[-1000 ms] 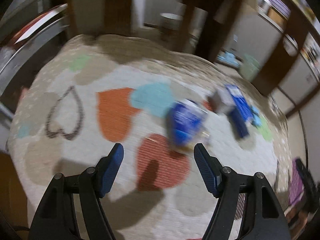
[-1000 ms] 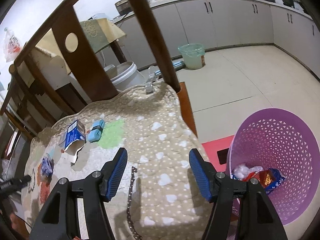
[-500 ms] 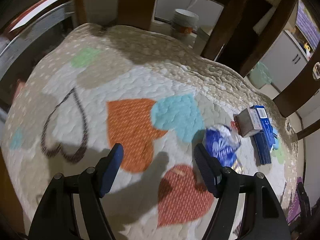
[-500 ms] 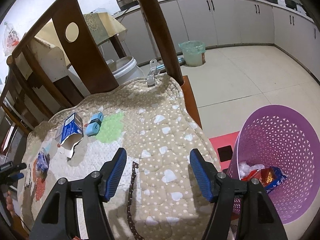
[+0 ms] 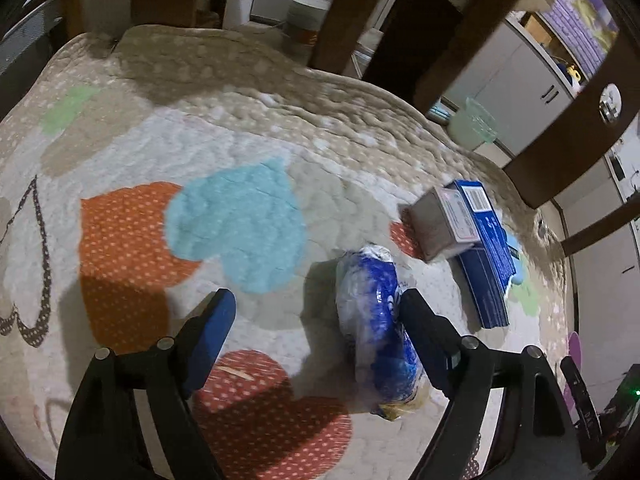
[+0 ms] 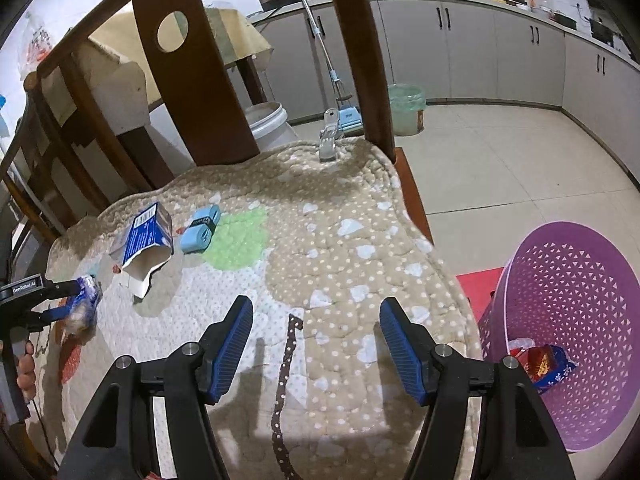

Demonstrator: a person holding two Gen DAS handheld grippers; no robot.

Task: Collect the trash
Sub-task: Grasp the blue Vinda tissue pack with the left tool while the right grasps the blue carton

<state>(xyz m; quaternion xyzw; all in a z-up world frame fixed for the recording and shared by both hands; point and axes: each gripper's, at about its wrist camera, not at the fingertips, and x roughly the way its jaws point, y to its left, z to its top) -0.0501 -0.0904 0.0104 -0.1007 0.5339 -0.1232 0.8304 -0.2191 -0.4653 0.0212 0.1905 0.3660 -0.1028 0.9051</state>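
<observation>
A crumpled blue-and-white wrapper (image 5: 376,320) lies on the heart-patterned quilt (image 5: 200,128). My left gripper (image 5: 316,304) straddles it with the jaws opening. The wrapper sits against the right finger (image 5: 420,320), and the left finger stands well clear of it. Beyond lies a torn blue carton (image 5: 476,240). In the right wrist view the same wrapper (image 6: 82,304) shows between the left gripper's fingers (image 6: 60,286) at far left. My right gripper (image 6: 316,320) hangs open over the quilt with nothing between its fingers. A purple basket (image 6: 580,280) on the floor to the right holds some trash.
The torn carton (image 6: 144,236) and a light blue packet (image 6: 200,228) lie on the quilt's far left. A clear clip (image 6: 330,136) grips its far edge. Dark wooden chair backs (image 6: 200,92) rise behind, with a white bucket (image 6: 268,120) and a green bin (image 6: 406,108) on the tiled floor.
My left gripper has come down and closer to the wrapper, which now lies between its wider-spread fingers. The right gripper has drifted slightly forward over the quilt.
</observation>
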